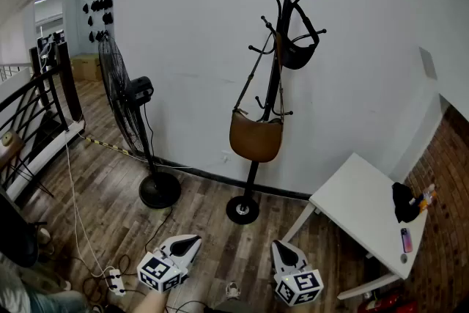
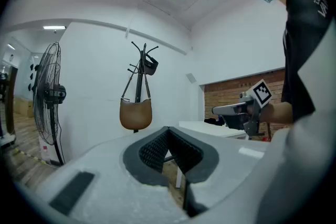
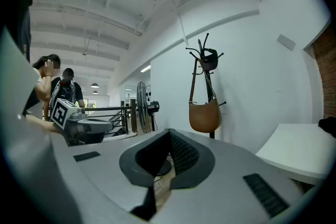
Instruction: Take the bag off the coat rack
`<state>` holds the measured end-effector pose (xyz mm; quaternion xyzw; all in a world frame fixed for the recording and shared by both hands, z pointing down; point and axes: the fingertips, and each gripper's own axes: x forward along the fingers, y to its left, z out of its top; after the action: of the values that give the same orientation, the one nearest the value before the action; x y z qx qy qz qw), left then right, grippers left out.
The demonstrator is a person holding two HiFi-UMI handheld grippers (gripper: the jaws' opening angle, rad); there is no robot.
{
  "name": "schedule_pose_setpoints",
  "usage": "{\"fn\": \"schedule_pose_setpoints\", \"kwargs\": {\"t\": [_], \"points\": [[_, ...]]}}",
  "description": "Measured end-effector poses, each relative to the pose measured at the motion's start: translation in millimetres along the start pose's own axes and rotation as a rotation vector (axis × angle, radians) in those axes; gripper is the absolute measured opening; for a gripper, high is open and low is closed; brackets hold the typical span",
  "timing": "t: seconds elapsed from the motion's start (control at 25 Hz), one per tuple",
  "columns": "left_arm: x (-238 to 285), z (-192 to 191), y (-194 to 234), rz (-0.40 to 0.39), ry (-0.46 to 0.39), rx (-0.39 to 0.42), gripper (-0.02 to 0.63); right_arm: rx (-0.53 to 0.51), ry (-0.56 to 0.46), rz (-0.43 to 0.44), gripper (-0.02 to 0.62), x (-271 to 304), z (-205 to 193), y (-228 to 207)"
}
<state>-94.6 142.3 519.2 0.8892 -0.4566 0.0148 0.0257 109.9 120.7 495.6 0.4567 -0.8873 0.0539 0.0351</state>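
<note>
A black coat rack (image 1: 272,84) stands against the white wall. A brown shoulder bag (image 1: 256,135) hangs from it by a long strap; a black bag (image 1: 297,51) hangs higher up. The brown bag (image 2: 136,113) also shows in the left gripper view and, as the brown bag (image 3: 205,116), in the right gripper view. My left gripper (image 1: 192,241) and right gripper (image 1: 281,246) are low at the bottom of the head view, well short of the rack. Both are shut with nothing between their jaws.
A tall black standing fan (image 1: 128,110) stands left of the rack. A white table (image 1: 363,205) with a black item, a bottle and a phone is at the right by a brick wall. A railing (image 1: 37,95) runs at far left. Cables lie on the wooden floor (image 1: 88,231).
</note>
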Motion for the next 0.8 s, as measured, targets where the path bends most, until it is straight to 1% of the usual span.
{"fn": "schedule_pose_setpoints", "kwargs": {"t": [0.24,0.36,0.4,0.48,0.52,0.56,0.6,0.72,0.8], "points": [[2.6,-0.7,-1.6,-0.008,-0.005,-0.015,0.008,-0.005,0.003,-0.001,-0.002,-0.6,-2.8,1.7],[6.3,3.2,-1.5,-0.013,-0.035,-0.028,0.009,0.02,-0.01,0.012,-0.002,1.7,0.7,1.3],[8.5,5.1,0.2,-0.005,-0.044,-0.028,0.009,0.025,-0.017,0.011,0.0,3.3,3.0,0.0],[16.9,7.3,5.7,0.02,-0.053,-0.035,0.009,0.003,-0.023,-0.012,0.0,9.5,6.2,-8.5],[22.9,7.9,7.5,0.023,-0.056,-0.038,0.042,-0.015,-0.018,-0.025,0.0,13.8,6.4,-13.9],[29.0,7.8,8.6,0.02,-0.055,-0.041,0.144,-0.028,-0.011,-0.034,0.038,18.6,5.8,-19.5],[34.9,7.3,9.8,0.014,-0.053,-0.04,0.193,-0.034,-0.007,-0.041,0.081,24.0,5.2,-24.9],[53.6,7.8,18.2,0.008,-0.047,-0.021,0.191,-0.026,-0.006,-0.039,0.155,43.9,7.5,-40.6],[69.3,10.8,24.4,0.013,-0.044,-0.017,0.209,-0.025,-0.01,-0.025,0.185,57.2,11.1,-51.0]]}}
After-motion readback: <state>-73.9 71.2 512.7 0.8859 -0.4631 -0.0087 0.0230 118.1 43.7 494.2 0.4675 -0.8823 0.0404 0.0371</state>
